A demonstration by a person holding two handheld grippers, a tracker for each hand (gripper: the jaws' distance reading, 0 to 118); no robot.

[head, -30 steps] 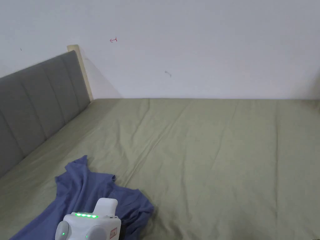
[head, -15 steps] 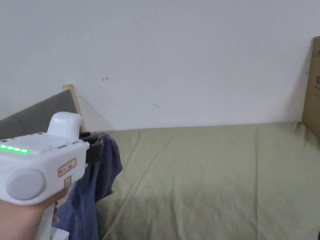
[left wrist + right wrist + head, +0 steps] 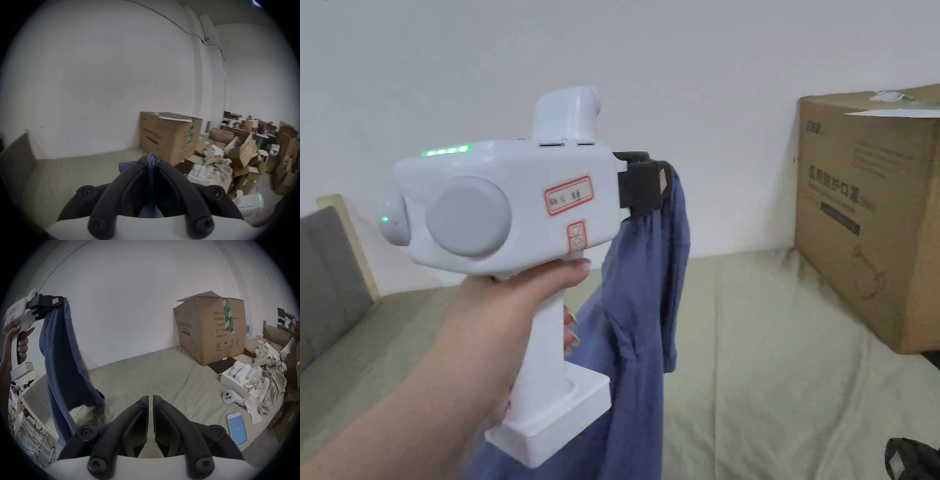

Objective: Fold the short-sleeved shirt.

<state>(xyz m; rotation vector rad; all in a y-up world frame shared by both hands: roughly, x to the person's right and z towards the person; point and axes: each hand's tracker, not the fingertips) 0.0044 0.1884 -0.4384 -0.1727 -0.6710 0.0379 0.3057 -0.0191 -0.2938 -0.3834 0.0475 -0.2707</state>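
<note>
A blue short-sleeved shirt (image 3: 640,325) hangs in the air above the bed, held high by my left gripper (image 3: 659,181), which is shut on a bunched edge of it. In the left gripper view the blue cloth (image 3: 151,164) is pinched between the closed jaws of that gripper (image 3: 151,160). The right gripper view has the shirt (image 3: 63,356) dangling at the left from the left gripper (image 3: 60,300), its lower end near the sheet. My right gripper (image 3: 150,398) sits low over the bed, jaws together with nothing between them; its dark tip (image 3: 915,459) peeks in at the head view's bottom right.
The bed's olive sheet (image 3: 775,350) stretches under the shirt. A large cardboard box (image 3: 872,206) stands at the bed's right end. A phone (image 3: 237,428), a white controller (image 3: 230,396), a white tray (image 3: 235,379) and a plaid cloth (image 3: 274,381) lie at the right. Grey headboard (image 3: 325,281) on the left.
My left gripper has lifted the blue shirt off the bed and raised it high in the air. The head camera has swung right, bringing the cardboard box into view.
</note>
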